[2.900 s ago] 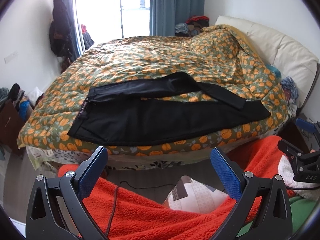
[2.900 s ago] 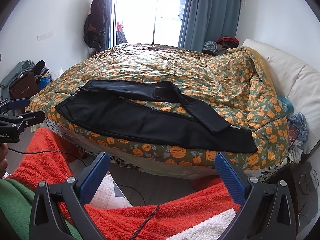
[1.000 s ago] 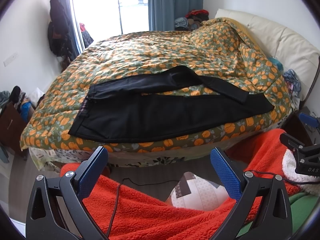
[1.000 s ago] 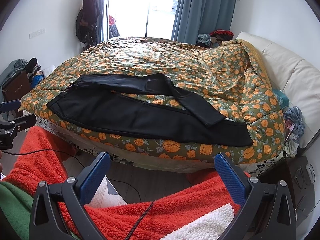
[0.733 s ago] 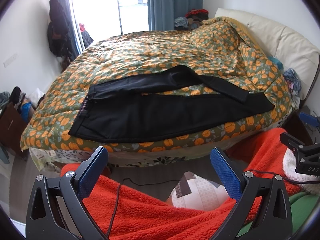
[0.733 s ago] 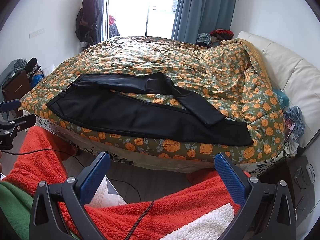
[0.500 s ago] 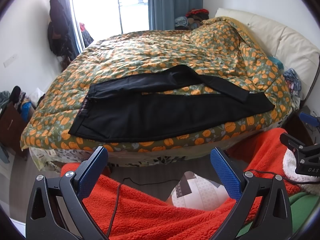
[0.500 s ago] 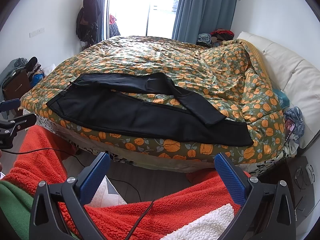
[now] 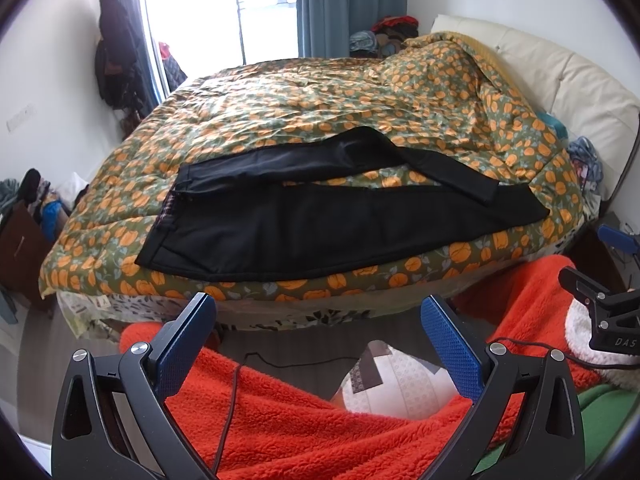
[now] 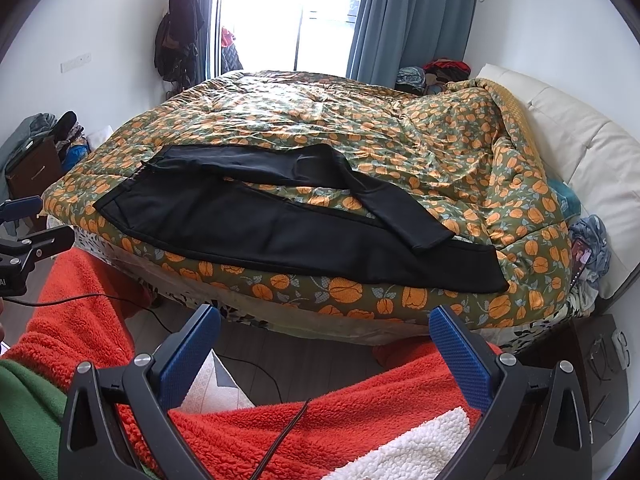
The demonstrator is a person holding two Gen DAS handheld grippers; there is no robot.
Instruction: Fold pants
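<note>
Black pants (image 9: pixel 320 224) (image 10: pixel 256 220) lie spread along the near edge of the bed, waistband to the left, legs running right. The far leg bends and its hem crosses onto the near leg. My left gripper (image 9: pixel 320 320) hangs open below the bed edge, well short of the pants, with nothing between its blue pads. My right gripper (image 10: pixel 324 332) is likewise open and empty, low in front of the bed. Each gripper shows at the edge of the other's view.
The pants rest on an orange-and-green floral duvet (image 9: pixel 320 104) (image 10: pixel 320 120). A cream headboard (image 10: pixel 580 136) stands at right. Red fleece sleeves (image 9: pixel 280 420) and a cable fill the foreground. A patterned cushion (image 9: pixel 400 384) lies on the floor. Clutter and a dresser (image 10: pixel 32 168) stand at left.
Both grippers have crept slightly closer to the bed and lifted a little since the earliest frames. The pants lie unmoved and both grippers stay open.
</note>
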